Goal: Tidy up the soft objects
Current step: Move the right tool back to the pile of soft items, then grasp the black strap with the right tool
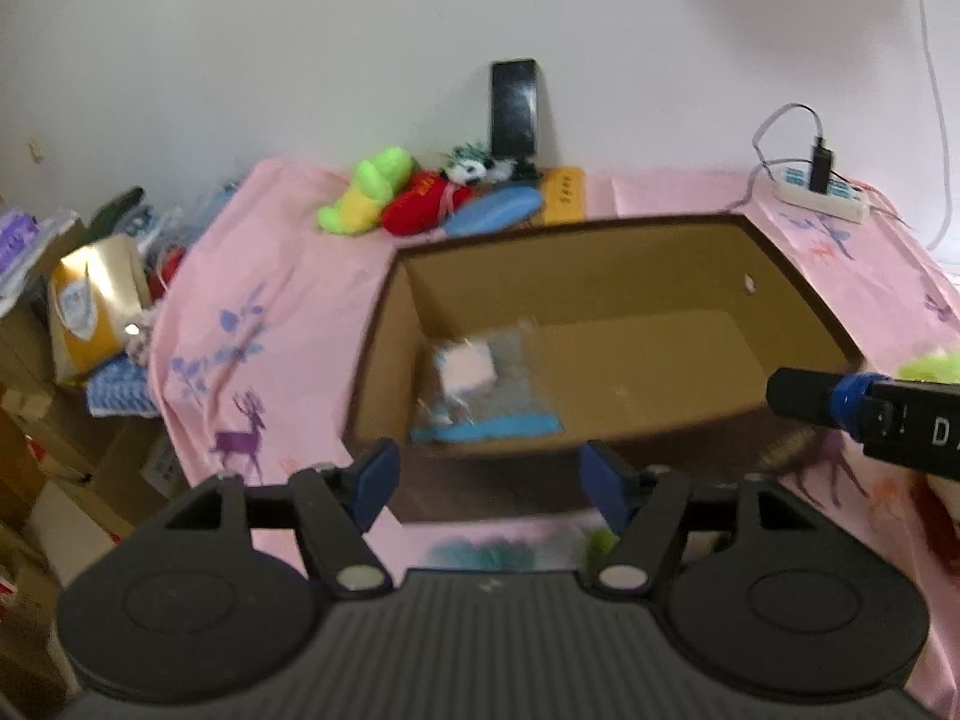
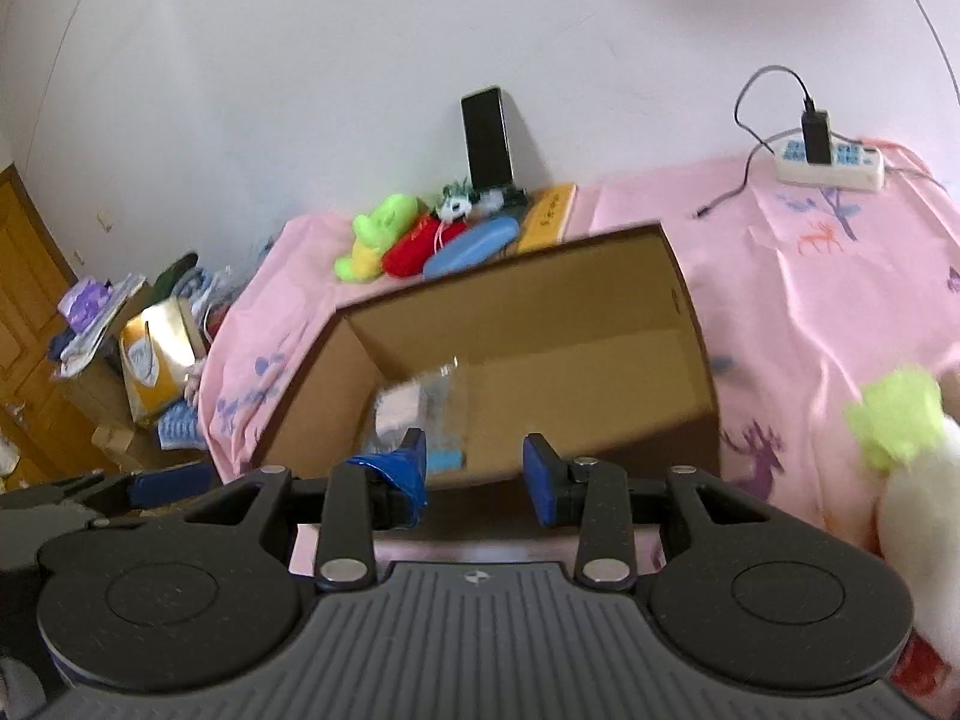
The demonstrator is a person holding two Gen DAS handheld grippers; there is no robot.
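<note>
Fingers [image 1: 384,483] spread, empty, short of box [image 1: 600,234] near rim.

Both wrist cameras are looking forward and down, close over the near rim of the cardboard box [image 1: 600,276] [image 2: 516,312], sharing it and the toys at 12 o'clock.

In the left wrist view the left gripper [image 1: 486,483] gaped empty at lower centre before an open cardboard box [image 1: 600,276] holding a clear bag [image 1: 486,390], with plush toys [image 1: 420,195] at upper centre.
</note>
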